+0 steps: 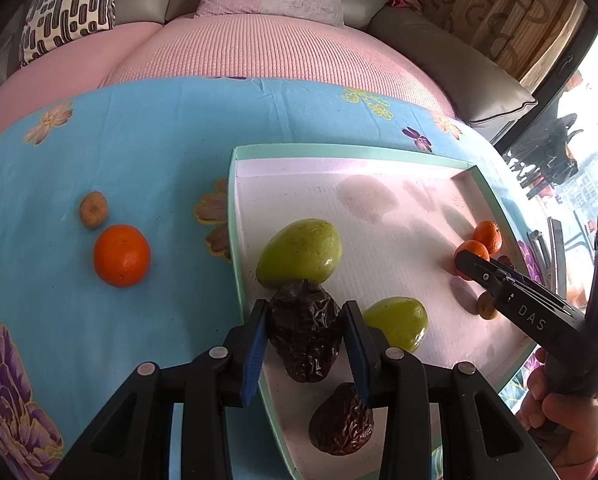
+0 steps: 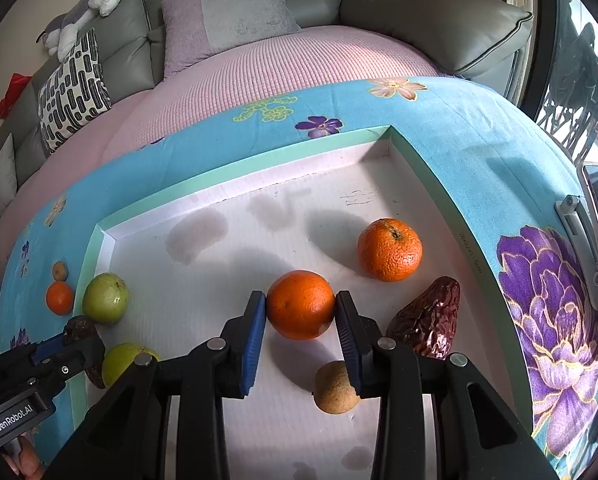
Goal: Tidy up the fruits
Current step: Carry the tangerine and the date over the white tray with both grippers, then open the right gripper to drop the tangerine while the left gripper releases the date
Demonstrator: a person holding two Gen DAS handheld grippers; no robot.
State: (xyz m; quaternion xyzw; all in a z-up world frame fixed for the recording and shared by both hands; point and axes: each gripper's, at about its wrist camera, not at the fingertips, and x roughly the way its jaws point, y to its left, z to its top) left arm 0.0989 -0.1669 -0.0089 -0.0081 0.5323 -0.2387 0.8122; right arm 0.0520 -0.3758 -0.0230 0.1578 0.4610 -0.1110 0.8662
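Note:
My left gripper (image 1: 303, 326) is shut on a dark wrinkled fruit (image 1: 305, 336), held over the left rim of the mint-edged white tray (image 1: 339, 151). Inside the tray lie two green fruits (image 1: 301, 252) (image 1: 397, 322) and a second dark wrinkled fruit (image 1: 341, 420). My right gripper (image 2: 300, 312) is shut on an orange (image 2: 300, 304) near the tray floor (image 2: 227, 280). Beside it sit another orange (image 2: 389, 250), a dark wrinkled fruit (image 2: 427, 324) and a small tan fruit (image 2: 333, 390). An orange (image 1: 122, 255) and a small brown fruit (image 1: 93, 209) rest on the cloth outside the tray.
The tray lies on a blue floral cloth (image 1: 119, 152) over a table, with a pink-covered sofa (image 1: 259, 48) and cushions behind. A flat device (image 2: 597, 240) lies at the cloth's right edge. A hand (image 1: 563, 432) holds the right gripper's handle.

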